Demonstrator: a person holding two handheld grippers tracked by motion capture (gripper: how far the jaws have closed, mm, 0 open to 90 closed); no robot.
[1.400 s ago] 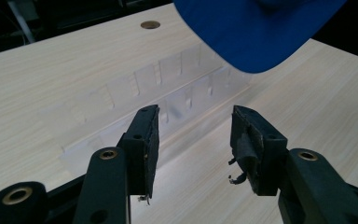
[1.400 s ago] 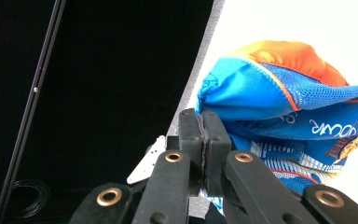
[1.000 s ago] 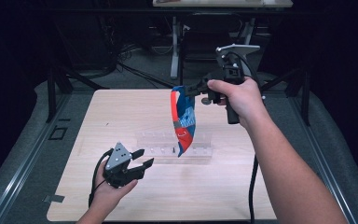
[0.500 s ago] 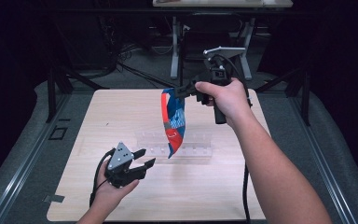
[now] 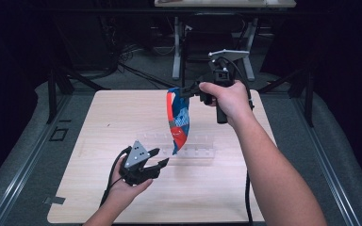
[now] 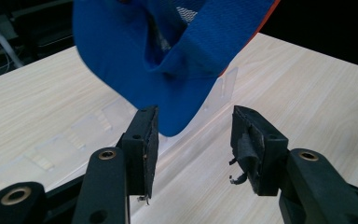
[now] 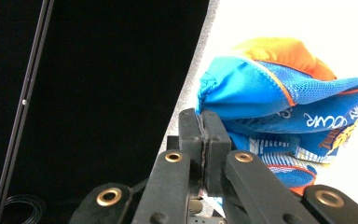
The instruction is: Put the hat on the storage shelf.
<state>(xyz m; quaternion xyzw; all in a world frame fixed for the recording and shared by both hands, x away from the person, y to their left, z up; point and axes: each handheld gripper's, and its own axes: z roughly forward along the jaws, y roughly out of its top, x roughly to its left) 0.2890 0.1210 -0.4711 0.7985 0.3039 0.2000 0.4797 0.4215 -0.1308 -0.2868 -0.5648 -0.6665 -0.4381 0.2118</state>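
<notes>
Resting low near the table's [image 5: 94, 117] front edge, left gripper [image 5: 158, 160] with jaws spread and empty, clear rack [image 5: 200, 146] mid-table beyond it, blue-and-orange cap [image 5: 178, 120] hanging above the rack, pinched by the raised right gripper [image 5: 185, 91].

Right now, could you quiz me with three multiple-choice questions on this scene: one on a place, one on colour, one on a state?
1. Where is the cloth item?
A. flat on the table
B. hanging above the table
C. on the floor

2. Which colours does it show?
A. green and yellow
B. black and white
C. blue and orange-red

3. How do the left gripper's jaws stand?
A. apart, gripping nothing
B. shut on the cloth
C. shut on a cable

B: it dangles from the right gripper over the clear rack.
C: both colours show in the right gripper view.
A: the left gripper view shows a gap.
</notes>
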